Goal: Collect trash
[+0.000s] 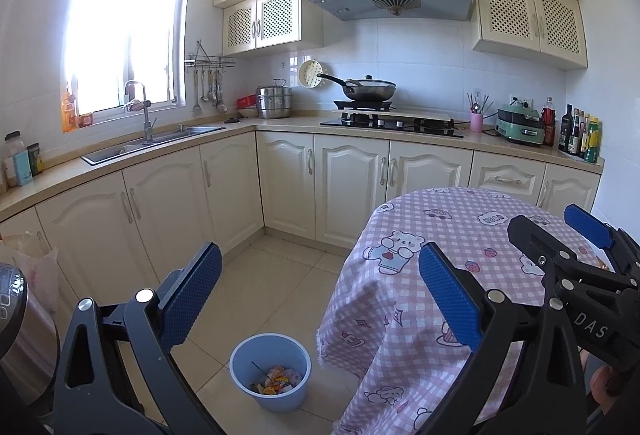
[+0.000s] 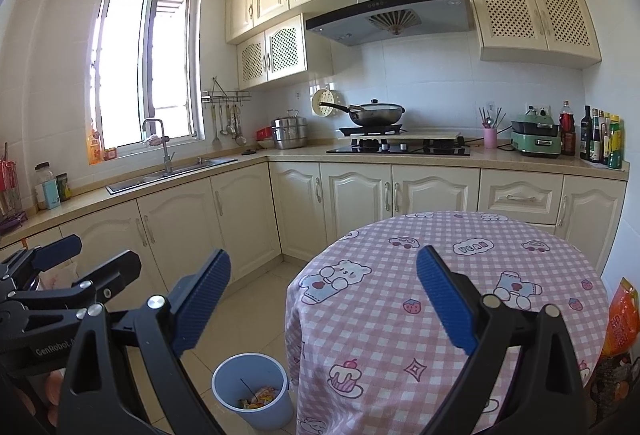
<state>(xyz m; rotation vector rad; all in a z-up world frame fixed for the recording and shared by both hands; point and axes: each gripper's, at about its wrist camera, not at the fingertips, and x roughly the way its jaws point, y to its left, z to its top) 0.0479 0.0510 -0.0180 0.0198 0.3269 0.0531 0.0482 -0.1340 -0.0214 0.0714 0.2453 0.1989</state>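
The trash [image 1: 276,381] lay inside the blue bin [image 1: 270,371] on the floor, beside the round counter [image 1: 460,235]. Your left claw [image 1: 320,299] and right claw [image 2: 324,299] were both spread wide, gripping nothing, above them.

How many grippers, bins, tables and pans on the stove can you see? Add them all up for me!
Grippers: 2, the left gripper and the right gripper, both open
Bins: 1, the blue bin on the floor
Tables: 1, the table with the pink checked cloth
Pans on the stove: 1, the pan
Total: 5
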